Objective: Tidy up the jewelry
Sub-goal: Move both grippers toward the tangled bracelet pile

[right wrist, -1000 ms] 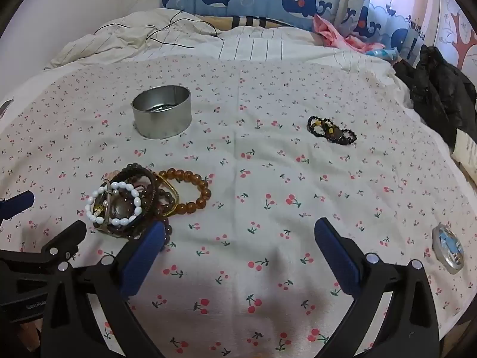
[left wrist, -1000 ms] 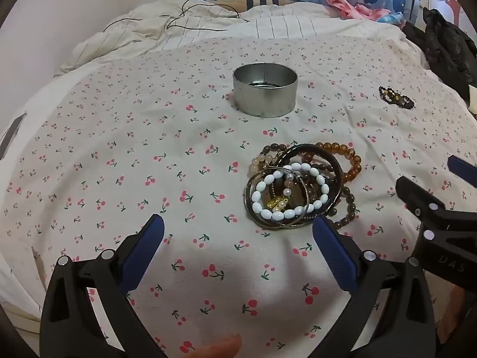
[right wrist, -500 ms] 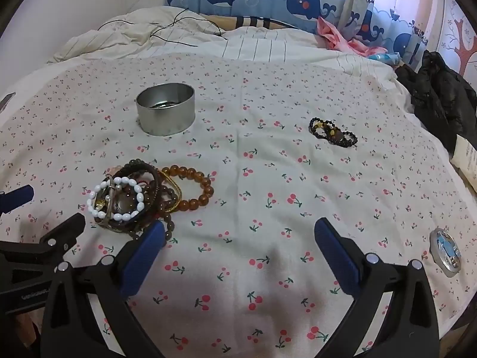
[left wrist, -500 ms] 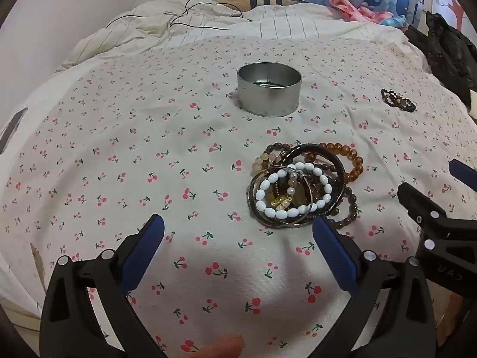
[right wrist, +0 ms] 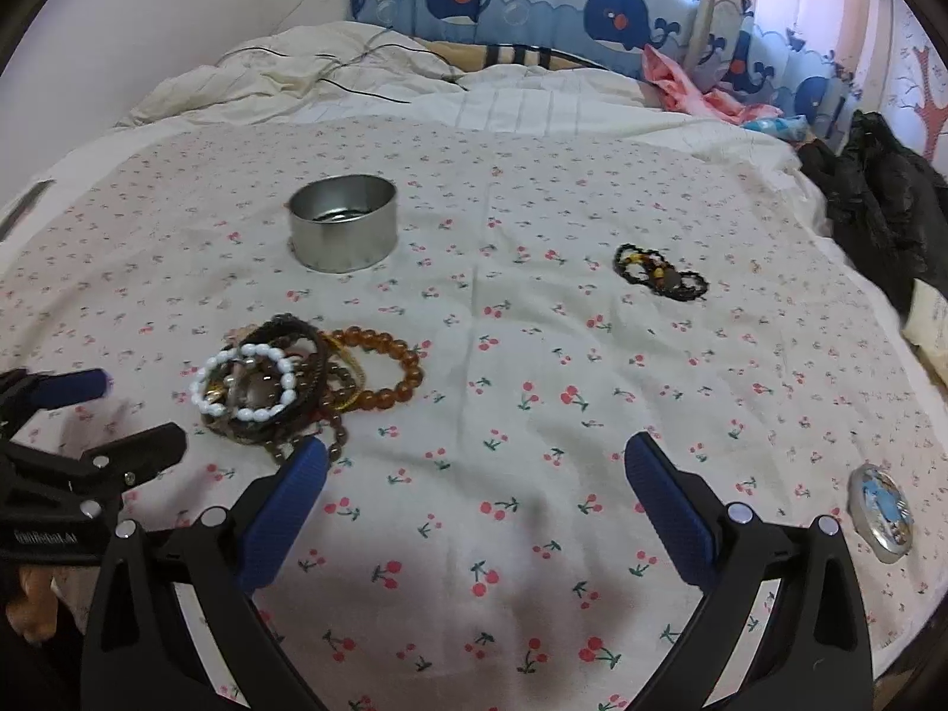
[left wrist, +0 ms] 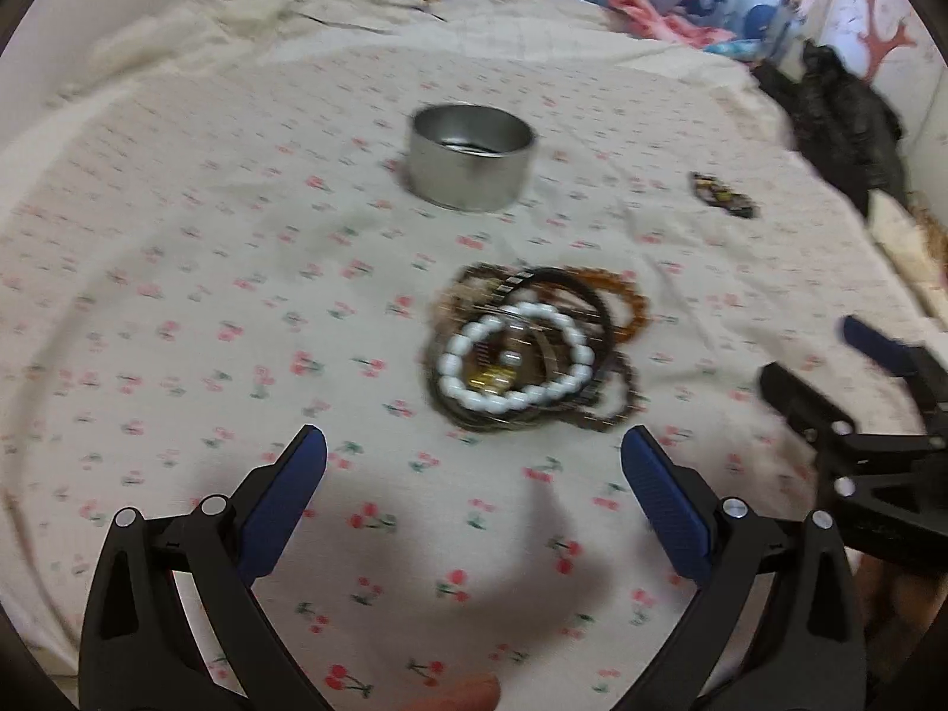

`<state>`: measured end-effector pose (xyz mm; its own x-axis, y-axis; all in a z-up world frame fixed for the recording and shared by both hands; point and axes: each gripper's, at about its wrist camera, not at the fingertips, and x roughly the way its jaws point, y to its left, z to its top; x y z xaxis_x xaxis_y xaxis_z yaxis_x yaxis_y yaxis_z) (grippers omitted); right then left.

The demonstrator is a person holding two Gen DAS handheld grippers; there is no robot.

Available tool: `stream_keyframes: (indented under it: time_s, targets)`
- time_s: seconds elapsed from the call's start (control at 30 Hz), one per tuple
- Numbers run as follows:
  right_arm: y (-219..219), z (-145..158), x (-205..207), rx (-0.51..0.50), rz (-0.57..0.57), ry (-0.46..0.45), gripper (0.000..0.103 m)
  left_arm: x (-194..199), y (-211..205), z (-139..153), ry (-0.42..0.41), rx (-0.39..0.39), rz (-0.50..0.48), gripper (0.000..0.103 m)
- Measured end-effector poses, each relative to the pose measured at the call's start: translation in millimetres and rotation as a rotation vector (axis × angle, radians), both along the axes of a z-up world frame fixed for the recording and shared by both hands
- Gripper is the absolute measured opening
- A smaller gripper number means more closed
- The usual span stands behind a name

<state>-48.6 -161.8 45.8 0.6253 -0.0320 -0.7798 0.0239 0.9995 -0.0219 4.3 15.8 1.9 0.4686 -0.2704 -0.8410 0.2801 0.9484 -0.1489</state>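
Observation:
A pile of bracelets (left wrist: 533,349) (right wrist: 296,385) lies on the cherry-print sheet, with a white bead bracelet (left wrist: 515,364) (right wrist: 246,382) on top and an amber bead bracelet (right wrist: 385,367) at its side. Behind it stands a round metal tin (left wrist: 471,157) (right wrist: 342,231). A dark bead bracelet (left wrist: 723,195) (right wrist: 660,272) lies apart to the right. My left gripper (left wrist: 474,456) is open just short of the pile, nothing between its fingers. My right gripper (right wrist: 474,468) is open over bare sheet, right of the pile.
A round tin lid (right wrist: 880,512) with a blue picture lies near the bed's right edge. Black clothing (right wrist: 883,201) is heaped at the right. A rumpled quilt with a black cable (right wrist: 355,89) and whale-print pillows (right wrist: 592,18) fill the back.
Both grippers have moved a little forward and the left view has swung, now blurred. The bracelets and tin have not moved. Both grippers stay open.

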Motion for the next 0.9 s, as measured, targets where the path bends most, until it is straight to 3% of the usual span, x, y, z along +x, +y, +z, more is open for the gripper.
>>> stream_keyframes:
  time_s: [0.2,0.33,0.43,0.6,0.9]
  targets:
    - [-3.8,4.5,0.7,0.001,0.062,0.015,0.097,15.5,-8.3,-1.5,0.025,-0.036,-0.15,0.096]
    - [-2.6,6.1,3.2,-0.022,0.104,0.015,0.097,28.5,-14.6,-6.0,0.026,-0.013,-0.23,0.096]
    - [-3.0,2.7,3.8,0.001,0.116,0.022,0.097,31.6,-19.5,-11.6,0.03,0.007,-0.22,0.096]
    - [0.6,2.0,6.4,0.001,0.114,0.017,0.097,21.1,-36.9,-14.0,-0.038,0.137,-0.236,0.096]
    - [2.5,-2.5,8.9,-0.007,0.101,0.026,0.097,12.6,-39.1,-12.0,-0.075,0.194,-0.192,0.096]
